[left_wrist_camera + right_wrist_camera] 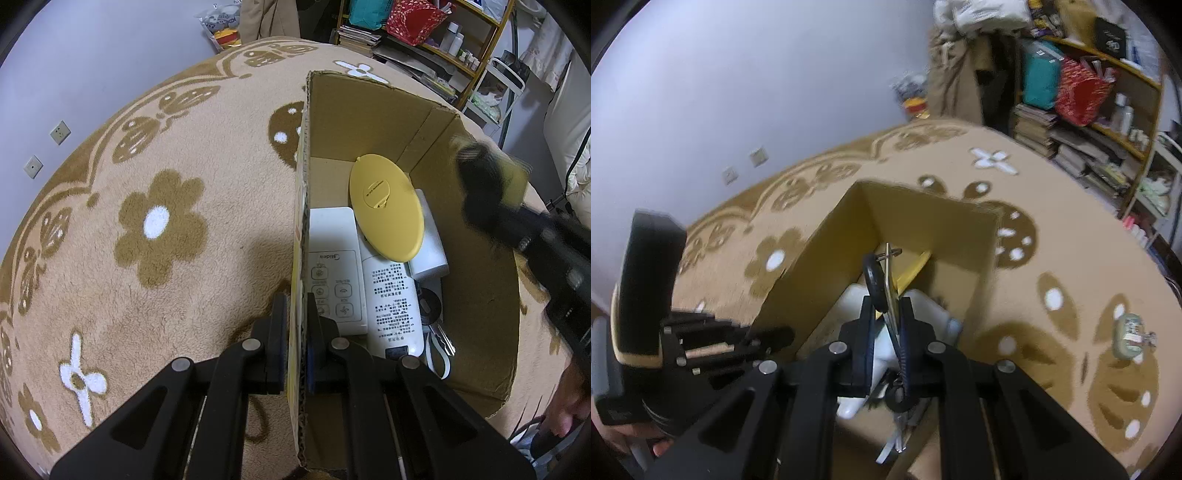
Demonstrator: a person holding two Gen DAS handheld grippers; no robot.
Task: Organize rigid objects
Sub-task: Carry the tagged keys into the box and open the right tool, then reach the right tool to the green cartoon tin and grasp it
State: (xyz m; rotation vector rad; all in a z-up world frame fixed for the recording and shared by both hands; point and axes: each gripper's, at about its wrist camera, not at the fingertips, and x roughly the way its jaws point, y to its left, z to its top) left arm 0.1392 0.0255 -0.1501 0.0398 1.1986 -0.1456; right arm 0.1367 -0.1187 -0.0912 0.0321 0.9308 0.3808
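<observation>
The left gripper (297,334) pinches the near wall of the cardboard box (369,122). The right gripper (886,314) clamps a yellow, black-handled object (877,282), hard to identify, above the box. Beneath it lie a yellow lid (386,214) and white remote (334,273).

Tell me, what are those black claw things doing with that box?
A person is tidying hard things into a cardboard box on a flowery blanket. The left gripper is pinching the box's side wall to keep it steady. The right gripper is shut on a flat metal item with a black ring, above the box. A yellow lid and a white remote already lie inside.
</observation>
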